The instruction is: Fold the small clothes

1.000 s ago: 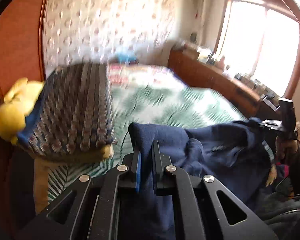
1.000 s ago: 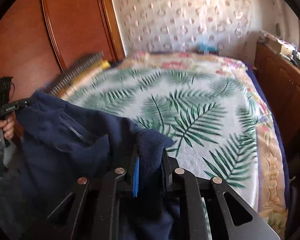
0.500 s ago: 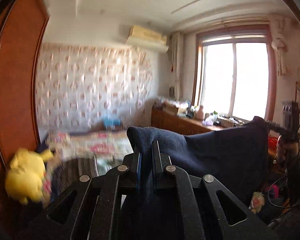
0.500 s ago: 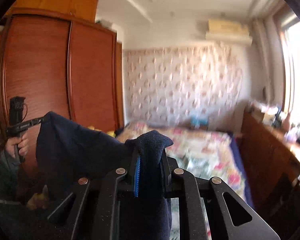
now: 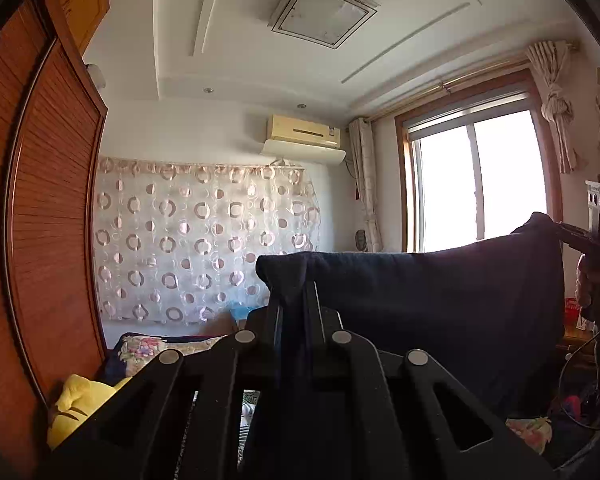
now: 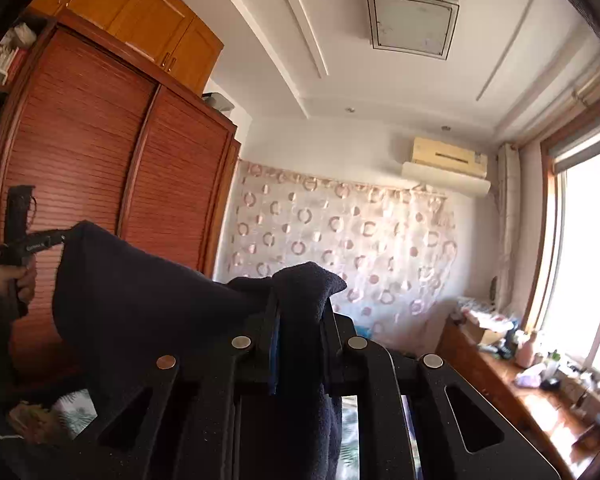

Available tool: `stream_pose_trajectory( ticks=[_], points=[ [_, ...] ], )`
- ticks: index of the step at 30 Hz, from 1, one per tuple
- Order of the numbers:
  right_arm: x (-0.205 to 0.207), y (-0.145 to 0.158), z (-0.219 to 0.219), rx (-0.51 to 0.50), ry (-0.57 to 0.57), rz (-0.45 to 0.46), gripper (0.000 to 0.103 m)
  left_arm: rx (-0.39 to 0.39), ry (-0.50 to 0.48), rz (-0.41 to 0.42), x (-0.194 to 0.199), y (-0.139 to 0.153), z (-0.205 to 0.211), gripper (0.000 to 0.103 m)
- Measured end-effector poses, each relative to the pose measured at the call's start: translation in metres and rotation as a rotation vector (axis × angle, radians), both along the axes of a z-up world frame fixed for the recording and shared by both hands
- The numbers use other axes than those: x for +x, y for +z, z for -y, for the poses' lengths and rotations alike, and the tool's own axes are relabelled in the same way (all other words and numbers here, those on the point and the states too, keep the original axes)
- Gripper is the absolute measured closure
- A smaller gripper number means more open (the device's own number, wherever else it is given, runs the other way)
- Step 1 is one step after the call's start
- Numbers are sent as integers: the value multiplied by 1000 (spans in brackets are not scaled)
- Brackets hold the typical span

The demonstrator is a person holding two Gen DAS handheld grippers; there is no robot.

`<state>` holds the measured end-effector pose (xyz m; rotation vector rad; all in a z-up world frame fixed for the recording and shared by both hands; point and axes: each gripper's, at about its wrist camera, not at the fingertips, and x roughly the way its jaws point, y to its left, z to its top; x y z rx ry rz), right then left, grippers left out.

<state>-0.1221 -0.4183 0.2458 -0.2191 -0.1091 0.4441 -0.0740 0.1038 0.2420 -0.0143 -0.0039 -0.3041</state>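
Both grippers are clamped on a navy garment (image 5: 440,300), the left gripper (image 5: 296,300) and right gripper (image 6: 300,308) each pinching a top corner, holding it stretched in the air above the bed (image 5: 160,350). This looks like the spreading step; next, lay it flat.
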Motion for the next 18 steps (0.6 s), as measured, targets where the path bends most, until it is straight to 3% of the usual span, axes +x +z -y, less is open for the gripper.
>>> stream_pose_trajectory(
  ticks=[4, 9, 12, 18],
  points=[
    [12, -6, -17, -28, -27, -38, 88, 6, 0, -29, 18, -8, 1, 94],
    [57, -18, -33, -77, -70, -151, 88, 39, 28, -114, 81, -39, 11, 94],
    [108, -34, -45, -110, -78, -252, 88, 67, 49, -210, 138, -76, 20, 94],
    [216, -104, -76, -188, -126, -464, 88, 139, 90, -432, 254, -170, 40, 94]
  ],
)
